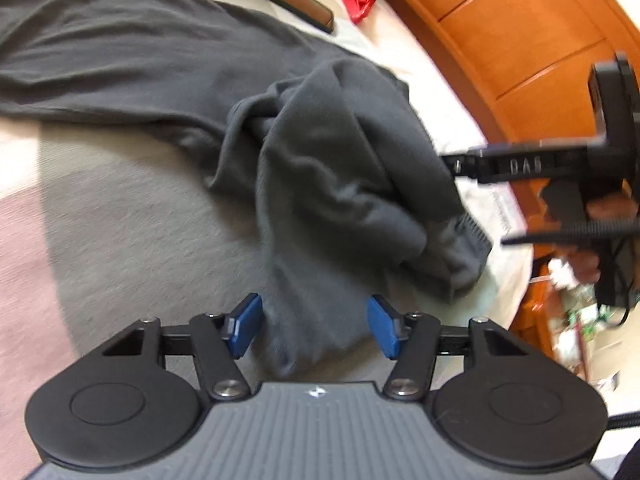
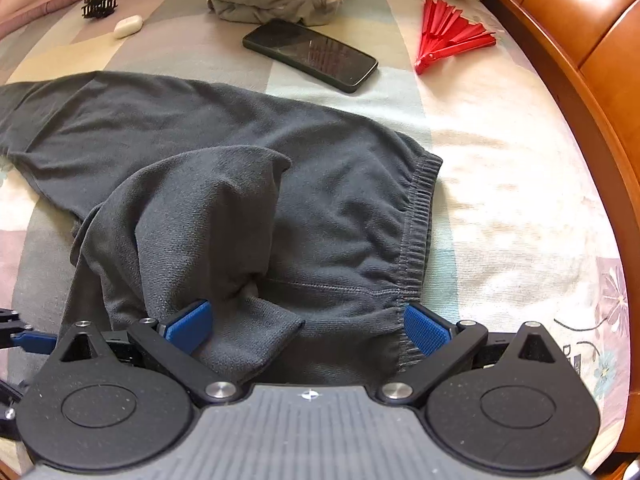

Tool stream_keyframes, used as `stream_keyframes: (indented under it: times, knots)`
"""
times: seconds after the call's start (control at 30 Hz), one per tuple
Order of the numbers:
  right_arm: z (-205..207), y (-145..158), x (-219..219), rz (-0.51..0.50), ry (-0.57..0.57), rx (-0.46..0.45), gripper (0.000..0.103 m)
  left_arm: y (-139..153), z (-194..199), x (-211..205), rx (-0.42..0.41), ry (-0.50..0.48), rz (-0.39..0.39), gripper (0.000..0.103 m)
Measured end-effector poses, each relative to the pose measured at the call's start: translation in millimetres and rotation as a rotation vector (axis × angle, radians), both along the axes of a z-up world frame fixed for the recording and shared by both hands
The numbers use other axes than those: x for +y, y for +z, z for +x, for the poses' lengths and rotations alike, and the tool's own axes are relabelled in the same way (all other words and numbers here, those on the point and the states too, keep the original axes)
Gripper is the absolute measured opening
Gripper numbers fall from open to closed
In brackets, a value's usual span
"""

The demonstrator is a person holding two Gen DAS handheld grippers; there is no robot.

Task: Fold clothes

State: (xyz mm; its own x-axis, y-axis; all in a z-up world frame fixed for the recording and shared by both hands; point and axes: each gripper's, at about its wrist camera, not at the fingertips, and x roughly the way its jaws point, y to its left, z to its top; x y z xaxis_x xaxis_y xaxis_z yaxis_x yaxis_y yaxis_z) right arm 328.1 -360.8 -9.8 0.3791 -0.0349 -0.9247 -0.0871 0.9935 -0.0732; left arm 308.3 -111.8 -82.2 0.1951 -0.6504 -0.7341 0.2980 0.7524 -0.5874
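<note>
Fold barely started: dark grey sweatpants [image 2: 224,152] lie on the bed [image 2: 500,184], far leg flat, near leg bunched and humped over itself, nothing squared up yet. Straightening and all folds are left, I'd judge. Right gripper [image 2: 308,326] jaws wide apart, straddling the waistband end [image 2: 416,216], pads not pressing. Left gripper [image 1: 314,328] jaws apart, crumpled leg fabric between them, no clamp visible. Fabric thick, fleecy, ribbed elastic waist.
</note>
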Motion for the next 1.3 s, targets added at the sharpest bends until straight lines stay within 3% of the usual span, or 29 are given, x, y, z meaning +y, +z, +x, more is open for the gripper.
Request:
stream_keyframes:
  times: [0.17, 0.33, 0.43, 0.53, 0.57, 0.6, 0.7, 0.9, 1.17, 1.3]
  knots:
    - [-1.7, 0.4, -4.7, 0.012, -0.005, 0.002, 0.103, -9.1, 15.8, -7.4, 0.024, 0.018, -0.078, 0.055]
    - [-6.2, -0.4, -13.5, 0.027, -0.01, 0.003, 0.103, -23.0, -10.0, 8.9, 0.153, 0.098, -0.188, 0.055]
    - [-8.7, -6.8, -20.2, 0.036, -0.038, 0.019, 0.103, -30.7, -14.6, 17.8, 0.202, 0.163, -0.224, 0.045]
    - [-11.4, -12.8, -24.4, 0.044, -0.063, 0.034, 0.103, -37.7, 0.0, 12.6, 0.198, 0.192, -0.233, 0.035]
    - [-12.3, -13.8, -25.2, 0.045, -0.068, 0.038, 0.103, -40.1, 4.9, 8.5, 0.189, 0.196, -0.213, 0.018]
    - [-13.1, -14.7, -25.9, 0.045, -0.073, 0.041, 0.103, -42.0, 7.2, 5.3, 0.187, 0.202, -0.19, 0.007]
    - [-14.8, -12.3, -28.7, 0.037, -0.069, 0.036, 0.103, -42.9, 5.6, 2.6, 0.205, 0.245, -0.167, 0.007]
    - [-15.9, -12.3, -35.7, 0.031, -0.076, 0.037, 0.103, -22.2, -6.2, 11.8, 0.217, 0.241, -0.086, 0.003]
    - [-15.4, -10.4, -25.9, 0.046, -0.051, 0.041, 0.103, 2.4, -10.9, 87.4, 0.253, 0.28, 0.08, 0.003]
    - [-10.3, -5.0, -20.9, 0.048, -0.035, 0.027, 0.103, 11.9, -13.5, 137.6, 0.273, 0.309, 0.206, 0.003]
